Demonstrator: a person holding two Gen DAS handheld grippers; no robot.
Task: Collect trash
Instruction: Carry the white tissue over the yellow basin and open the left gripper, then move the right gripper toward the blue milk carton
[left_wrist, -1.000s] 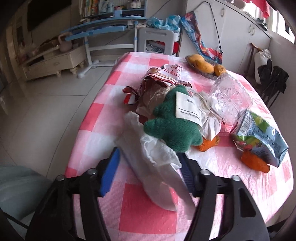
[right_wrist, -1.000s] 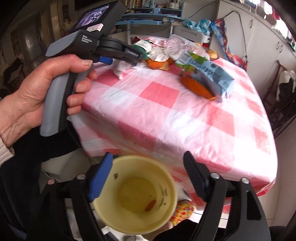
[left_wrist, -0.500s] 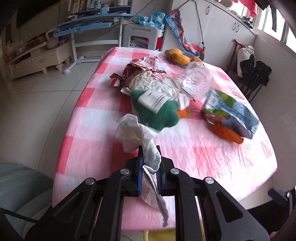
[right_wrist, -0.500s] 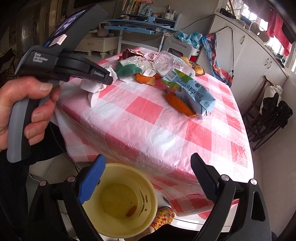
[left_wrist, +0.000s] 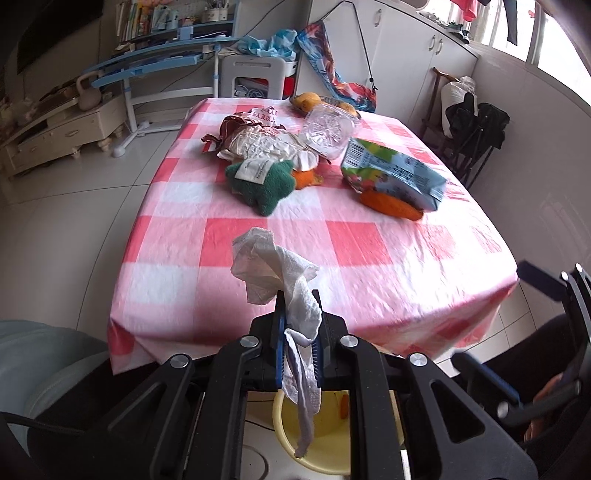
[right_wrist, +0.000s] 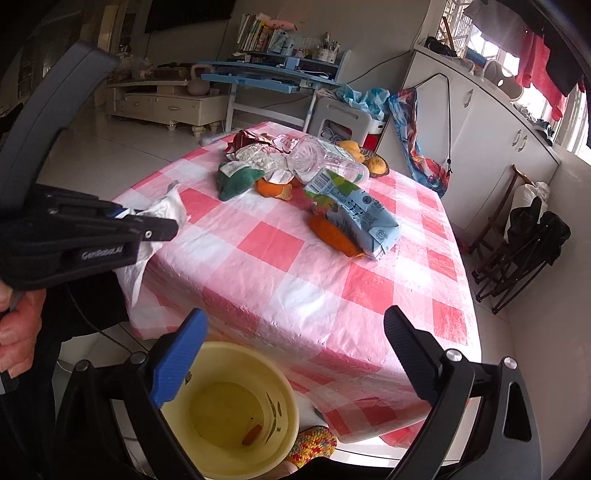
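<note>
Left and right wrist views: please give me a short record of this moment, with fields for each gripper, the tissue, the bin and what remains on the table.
left gripper: shut on the white tissue, held off the table near its front edge
right gripper: open, holds nothing, jaws wide above the bin
yellow bin: below the table edge, small orange scrap inside
tissue position: its lower end hangs over the bin in the left wrist view
table: green plush toy, carton, clear plastic bottle, crumpled wrappers, orange peels
</note>
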